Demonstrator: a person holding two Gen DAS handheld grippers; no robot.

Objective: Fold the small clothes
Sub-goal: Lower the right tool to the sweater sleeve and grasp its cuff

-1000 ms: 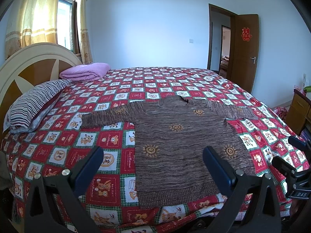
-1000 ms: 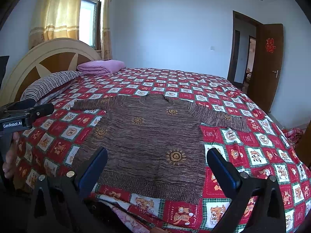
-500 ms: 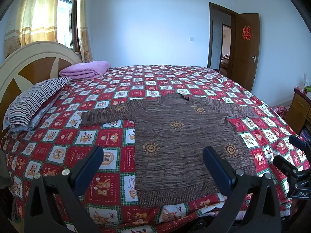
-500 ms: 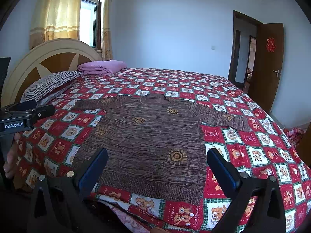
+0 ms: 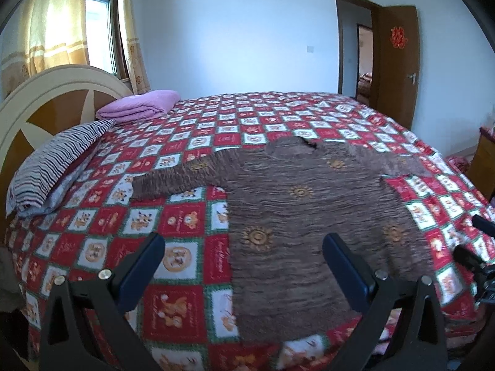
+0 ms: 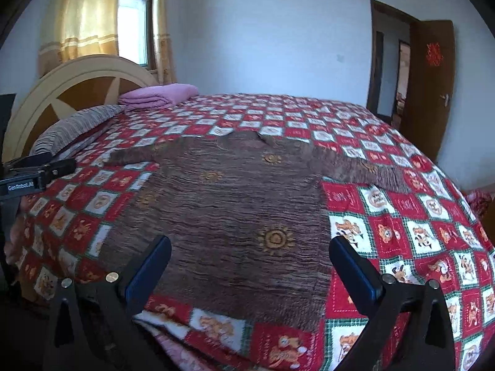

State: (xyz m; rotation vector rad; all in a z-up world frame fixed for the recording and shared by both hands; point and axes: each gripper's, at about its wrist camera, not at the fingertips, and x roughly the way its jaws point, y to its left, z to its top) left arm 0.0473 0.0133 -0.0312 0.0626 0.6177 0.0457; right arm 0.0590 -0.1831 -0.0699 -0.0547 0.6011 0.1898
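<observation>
A brown knitted sweater (image 5: 303, 216) with orange sun motifs lies flat on the bed, sleeves spread out to both sides, hem toward me. It also shows in the right wrist view (image 6: 235, 210). My left gripper (image 5: 243, 247) is open and empty, above the bed near the sweater's lower left edge. My right gripper (image 6: 250, 252) is open and empty, above the sweater's hem. The right gripper's fingers (image 5: 473, 256) show at the right edge of the left wrist view. The left gripper's fingers (image 6: 34, 170) show at the left edge of the right wrist view.
The bed has a red and white checked quilt (image 5: 191, 216). A striped pillow (image 5: 55, 164) and a folded pink blanket (image 5: 142, 105) lie by the wooden headboard (image 5: 46, 99) on the left. A door (image 5: 399, 61) stands open at the back right.
Both grippers have moved forward toward the bed, so the sweater looks nearer and larger. The sweater has not moved. Both grippers stay open.
</observation>
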